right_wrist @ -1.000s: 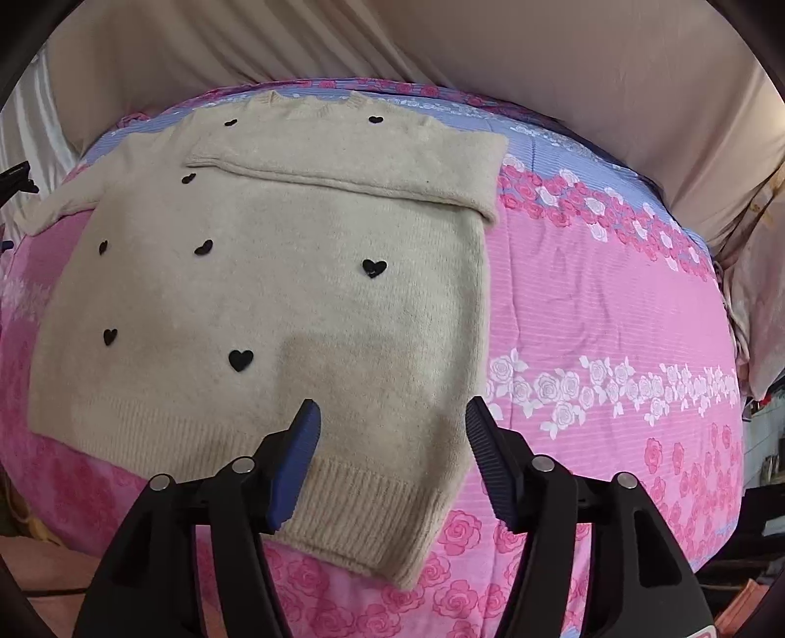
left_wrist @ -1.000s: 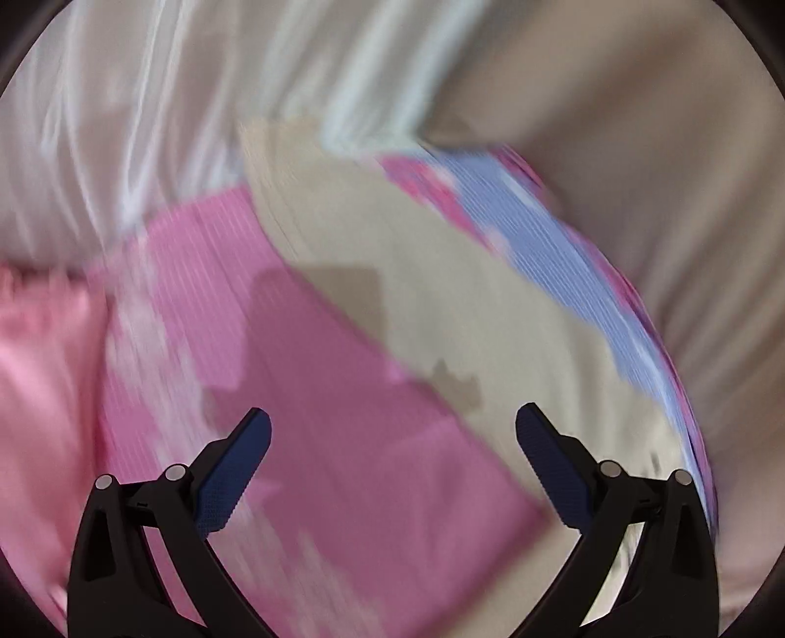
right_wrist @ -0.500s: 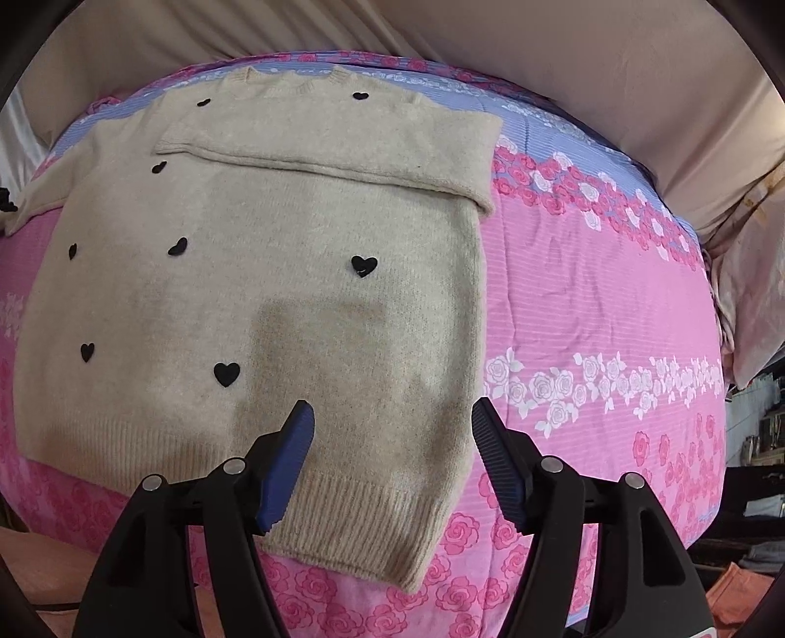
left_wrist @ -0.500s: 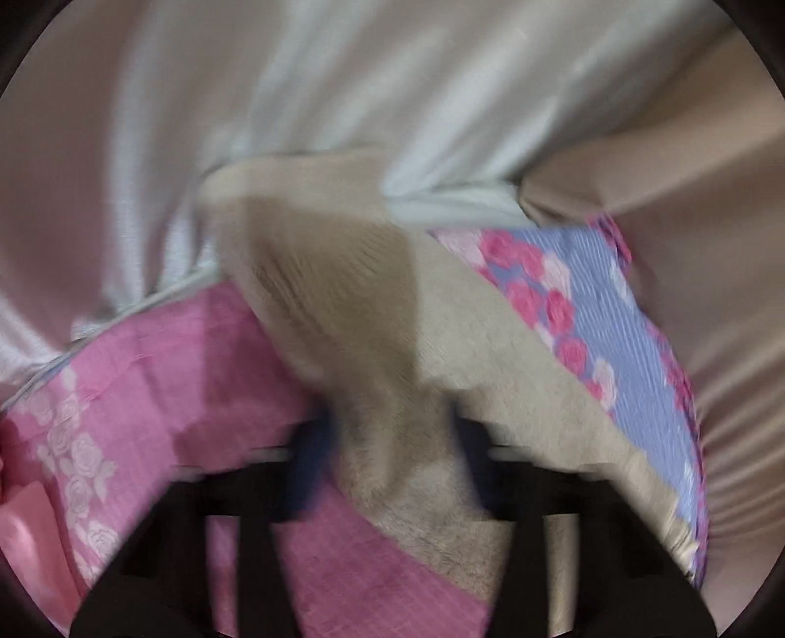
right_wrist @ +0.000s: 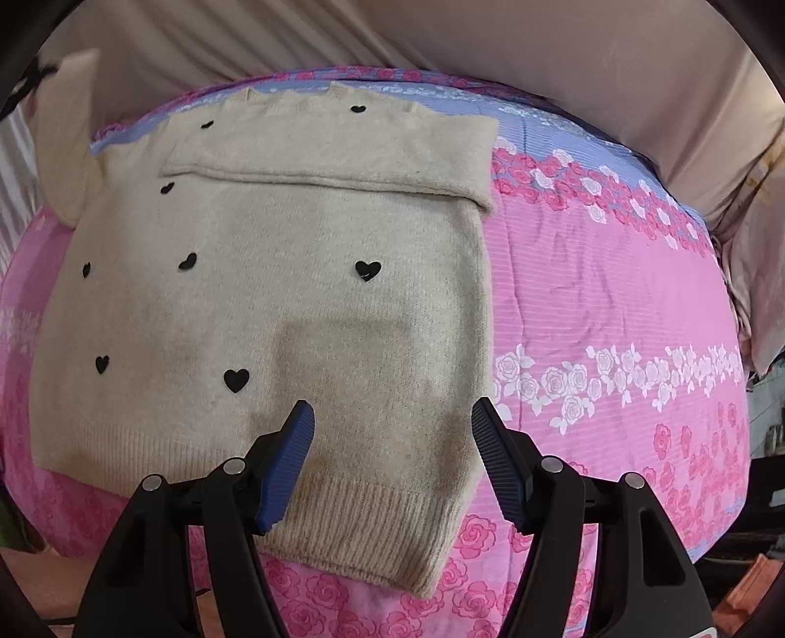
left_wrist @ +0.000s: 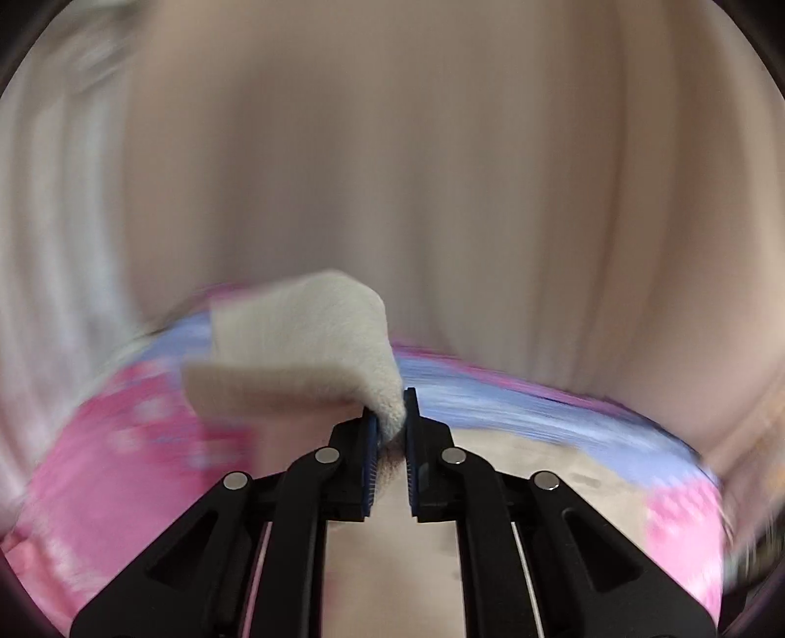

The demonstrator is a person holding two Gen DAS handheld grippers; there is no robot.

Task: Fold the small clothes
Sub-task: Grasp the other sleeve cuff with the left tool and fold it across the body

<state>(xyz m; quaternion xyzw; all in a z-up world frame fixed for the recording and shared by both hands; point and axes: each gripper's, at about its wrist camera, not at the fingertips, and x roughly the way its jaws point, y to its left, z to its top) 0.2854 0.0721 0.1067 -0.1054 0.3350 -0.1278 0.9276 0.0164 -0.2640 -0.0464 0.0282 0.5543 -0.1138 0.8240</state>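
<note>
A beige knit sweater [right_wrist: 274, 294] with small black hearts lies flat on the pink floral bedspread [right_wrist: 613, 319]. Its right sleeve [right_wrist: 333, 157] is folded across the chest. My left gripper [left_wrist: 391, 417] is shut on the left sleeve [left_wrist: 304, 343] and holds its cuff up off the bed; the lifted sleeve also shows at the far left in the right wrist view [right_wrist: 66, 137]. My right gripper [right_wrist: 392, 441] is open and empty, hovering above the sweater's ribbed hem [right_wrist: 373, 530].
Beige curtain fabric [right_wrist: 490, 34] hangs behind the bed. A pale pillow [right_wrist: 755, 275] lies at the right edge. The bed's near edge drops off just below the hem.
My left gripper closed on the left sleeve and lifted it off the bed. My right gripper stayed open over the hem, with only a small shift in view.
</note>
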